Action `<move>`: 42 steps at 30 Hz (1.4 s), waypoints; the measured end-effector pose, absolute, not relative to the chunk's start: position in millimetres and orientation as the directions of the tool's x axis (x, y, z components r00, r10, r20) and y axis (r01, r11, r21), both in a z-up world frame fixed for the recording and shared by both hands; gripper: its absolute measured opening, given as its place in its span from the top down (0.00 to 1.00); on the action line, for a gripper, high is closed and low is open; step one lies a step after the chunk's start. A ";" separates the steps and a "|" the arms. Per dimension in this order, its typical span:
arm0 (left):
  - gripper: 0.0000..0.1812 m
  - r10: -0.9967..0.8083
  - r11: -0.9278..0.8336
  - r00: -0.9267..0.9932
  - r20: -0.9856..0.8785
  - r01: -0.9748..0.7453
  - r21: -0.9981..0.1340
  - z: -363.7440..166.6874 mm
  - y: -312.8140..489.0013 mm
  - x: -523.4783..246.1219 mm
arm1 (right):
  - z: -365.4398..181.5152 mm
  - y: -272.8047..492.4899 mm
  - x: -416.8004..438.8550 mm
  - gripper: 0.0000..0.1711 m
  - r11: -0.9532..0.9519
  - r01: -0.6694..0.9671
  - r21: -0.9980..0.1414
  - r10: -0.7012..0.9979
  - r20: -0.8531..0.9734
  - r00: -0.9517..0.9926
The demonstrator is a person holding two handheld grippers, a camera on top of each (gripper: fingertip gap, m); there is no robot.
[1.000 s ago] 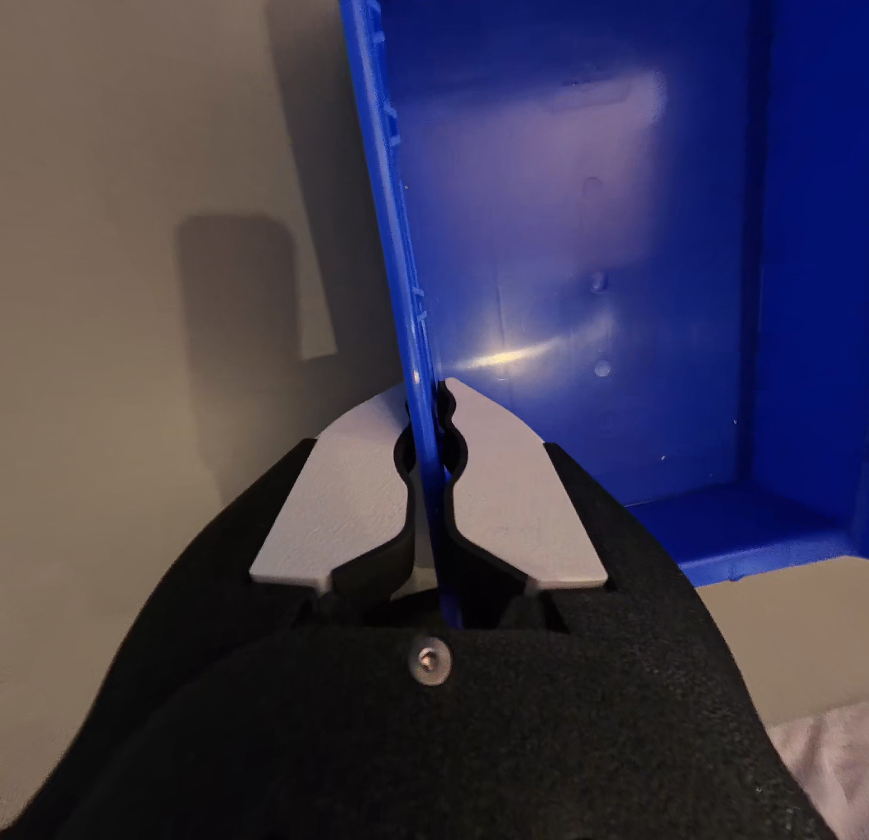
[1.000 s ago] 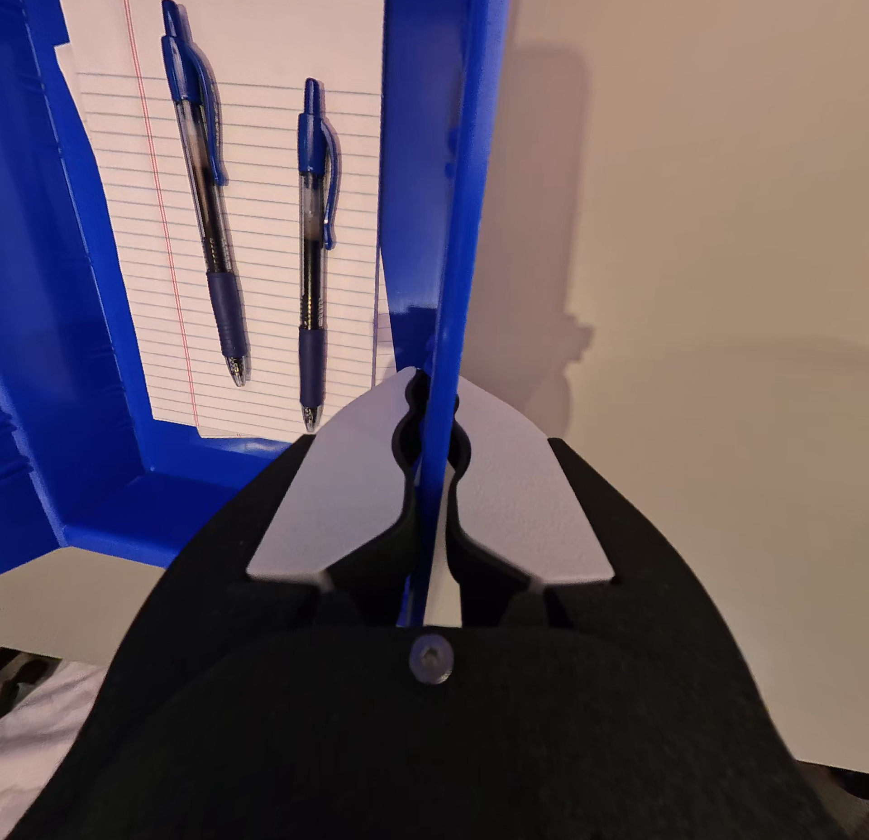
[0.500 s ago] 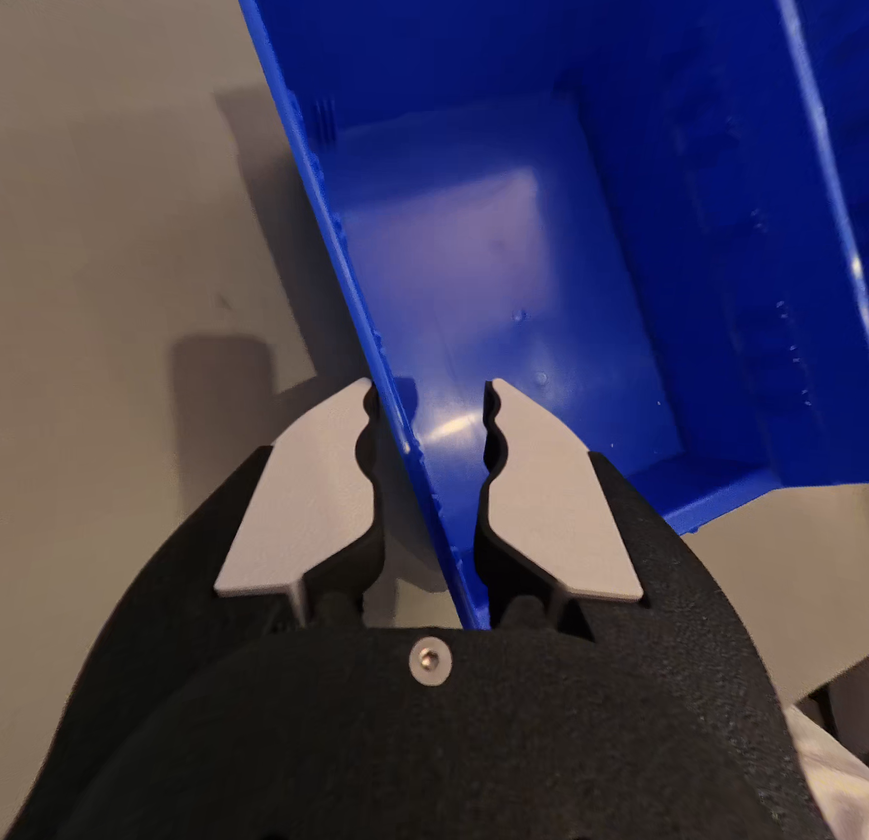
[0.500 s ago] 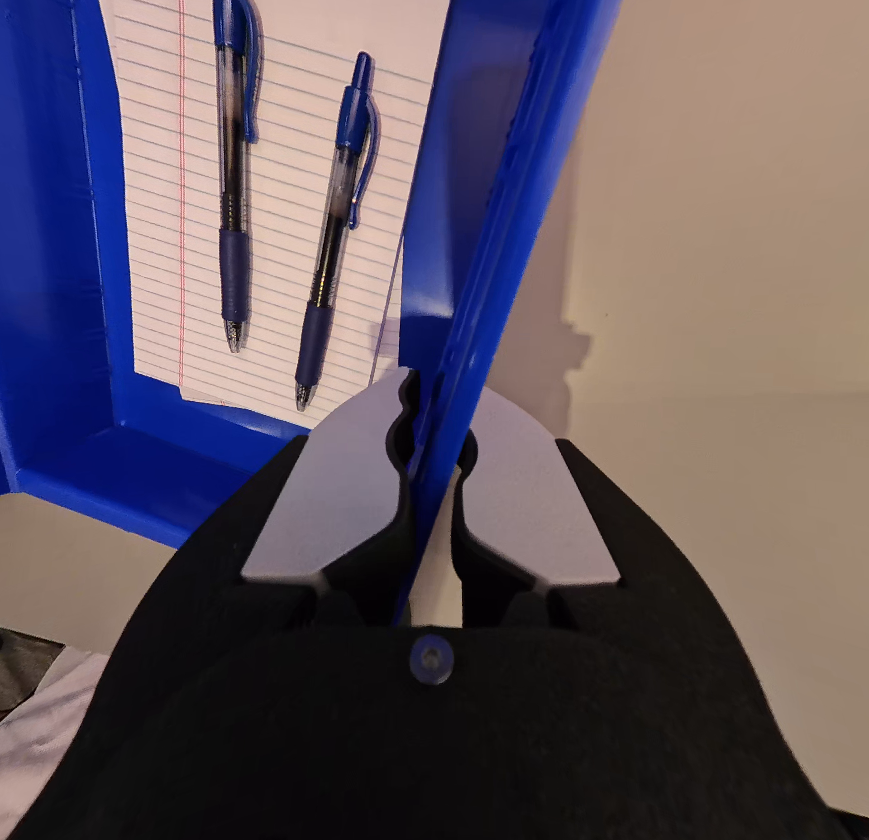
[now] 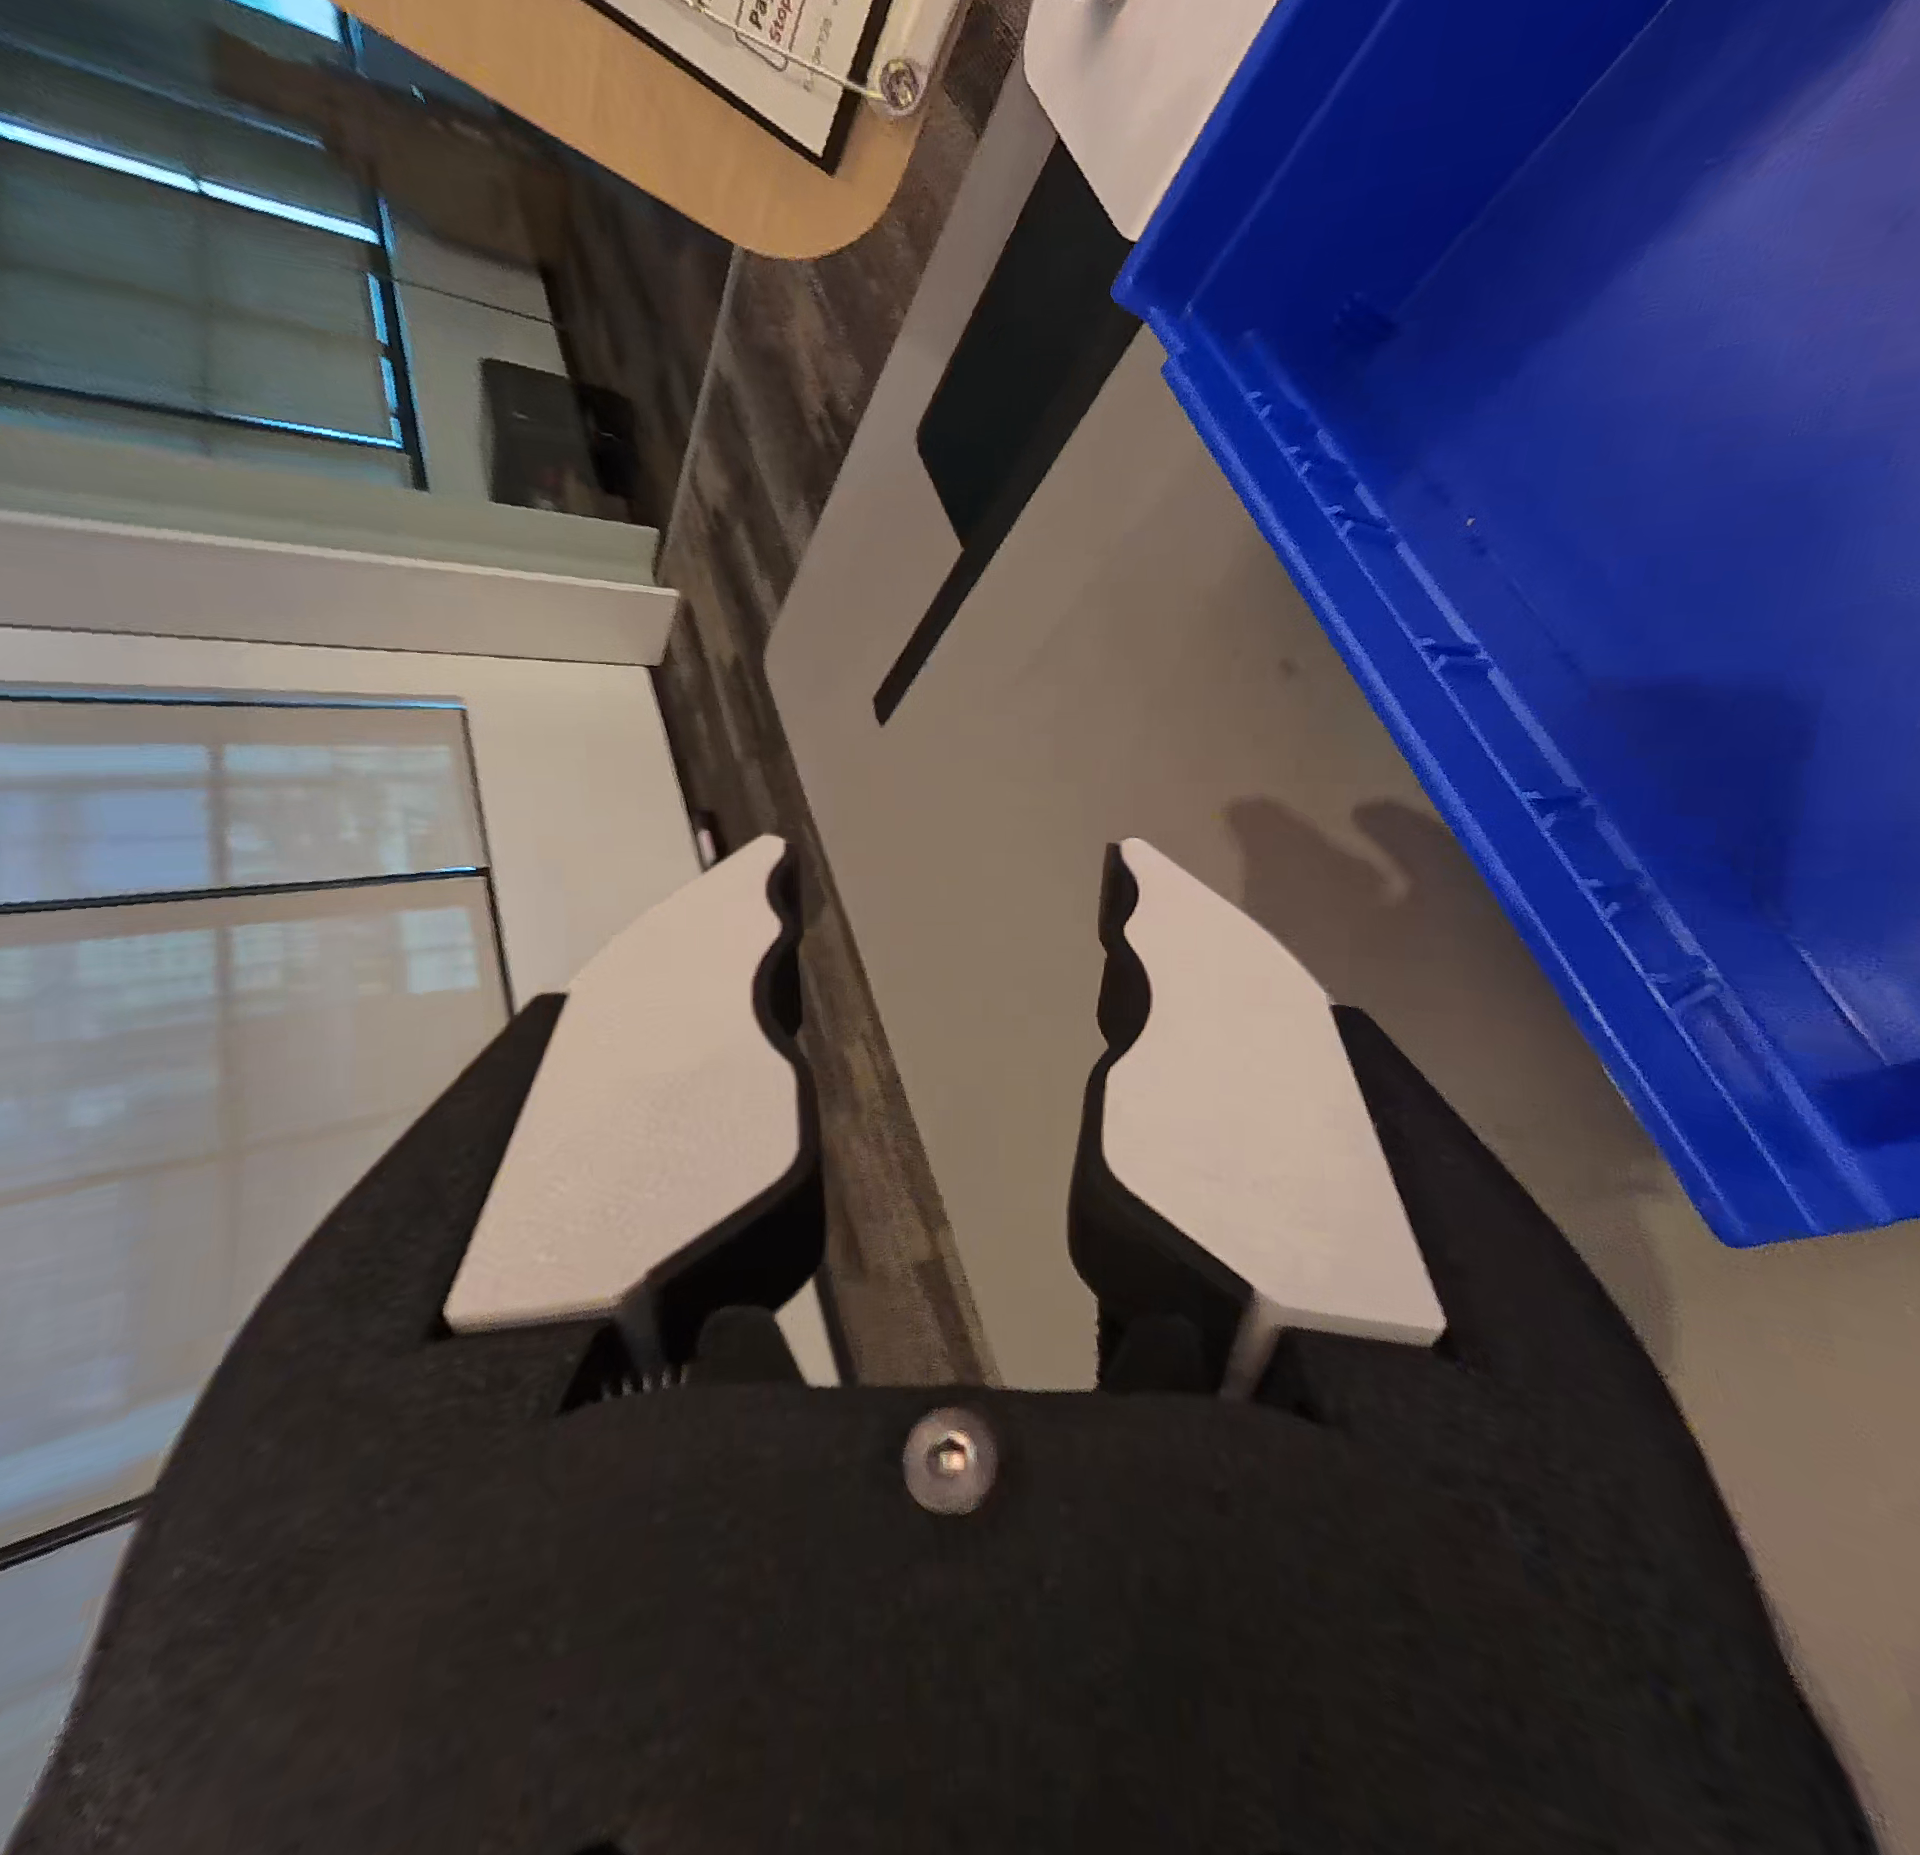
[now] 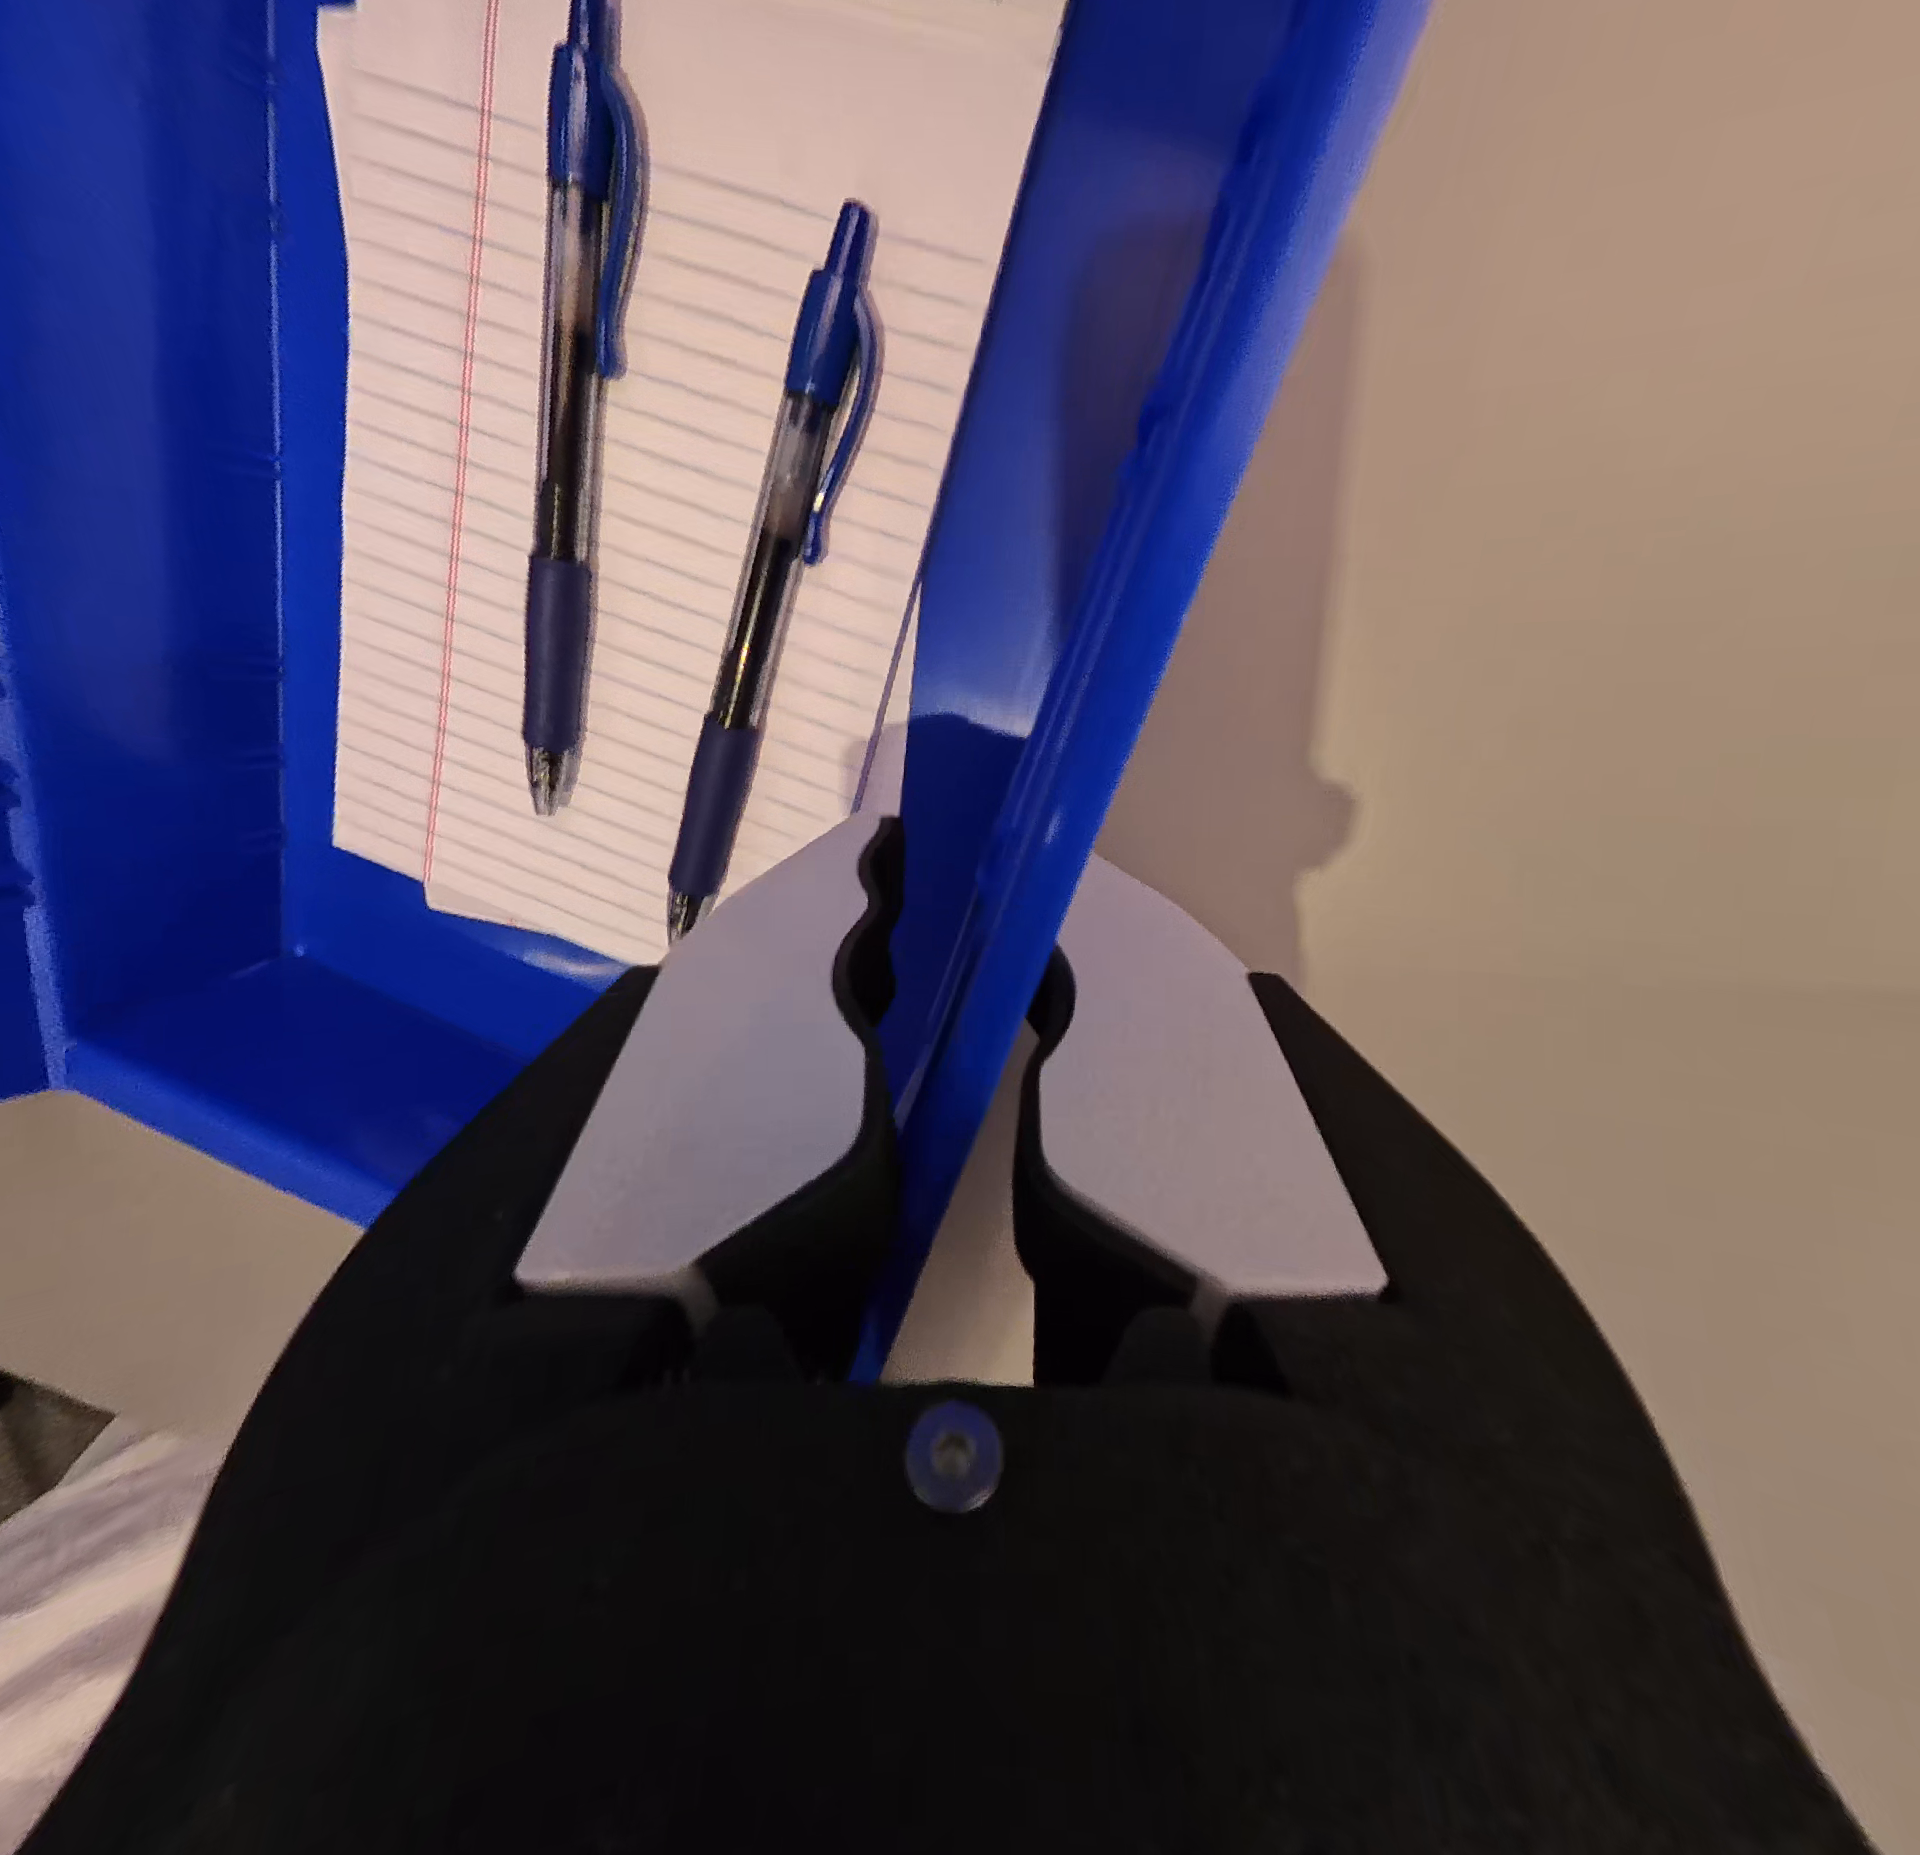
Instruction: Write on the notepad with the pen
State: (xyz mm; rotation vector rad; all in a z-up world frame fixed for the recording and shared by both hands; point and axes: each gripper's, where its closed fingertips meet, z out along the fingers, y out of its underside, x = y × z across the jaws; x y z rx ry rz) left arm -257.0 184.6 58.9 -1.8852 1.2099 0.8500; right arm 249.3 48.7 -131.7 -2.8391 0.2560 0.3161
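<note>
The left hand-held gripper (image 5: 945, 974) hangs over the pale worktop (image 5: 1039, 766) with its fingers spread and nothing between them, the blue bin (image 5: 1558, 455) off at its two o'clock. The right hand-held gripper (image 6: 966, 922) straddles the bin's side wall (image 6: 1122, 558); its fingers look parted a little around the plastic, not pinching it hard.

Inside the bin lies the lined notepad (image 6: 707, 455), flat on the floor, at about eleven o'clock from the right gripper's tips. Two blue-capped pens rest on it, tips pointing back toward the gripper: the left pen (image 6: 566, 434) and the right pen (image 6: 779, 558), just beside each other but apart.

Either pen looks light and stiff, its clear barrel likely slippery (the dark rubber sleeve near the tip seems the better place to grip). The pad is thin and floppy at its edges, so I would expect it to slide unless pinned down.
</note>
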 end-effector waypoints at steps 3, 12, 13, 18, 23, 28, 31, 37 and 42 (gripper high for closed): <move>0.70 -0.408 -0.243 0.280 -0.869 -0.951 -0.193 64.8 182.9 -252.5 | -132.8 52.4 251.8 0.89 -0.946 -0.216 -0.241 -0.162 -0.225 0.961; 0.71 -0.575 -0.275 0.461 -0.676 -0.887 -0.371 27.6 158.6 -261.8 | -136.4 57.0 251.2 0.94 -0.970 -0.157 -0.183 -0.128 -0.159 0.979; 0.71 -0.603 -0.290 0.506 -0.617 -0.859 -0.421 22.5 152.4 -263.5 | -136.6 58.5 250.7 0.94 -0.970 -0.158 -0.187 -0.130 -0.155 0.979; 0.73 -0.654 -0.322 0.615 -0.441 -0.753 -0.574 -0.3 125.3 -278.0 | -136.8 66.4 238.0 0.96 -0.975 -0.143 -0.172 -0.118 -0.149 0.982; 0.73 -0.697 -0.375 0.658 -0.286 -0.674 -0.637 -28.3 97.1 -284.3 | -136.6 80.7 210.4 0.97 -0.984 -0.088 -0.156 -0.066 -0.146 0.987; 0.73 -0.708 -0.409 0.679 -0.193 -0.617 -0.672 -41.3 76.7 -290.2 | -134.3 86.4 197.0 0.97 -0.986 -0.084 -0.142 -0.061 -0.160 0.985; 0.73 -0.704 -0.421 0.693 -0.156 -0.584 -0.694 -42.6 68.7 -297.1 | -131.3 83.2 195.8 0.97 -0.988 -0.090 -0.128 -0.065 -0.187 0.980; 0.74 -0.679 -0.451 0.729 -0.086 -0.507 -0.735 -38.8 58.0 -323.2 | -121.5 62.6 212.7 0.98 -0.989 -0.084 -0.119 -0.064 -0.162 0.985; 0.74 -0.628 -0.482 0.778 -0.027 -0.415 -0.772 -30.5 56.0 -352.6 | -88.2 47.1 226.3 0.98 -0.981 -0.123 -0.150 -0.100 -0.155 0.983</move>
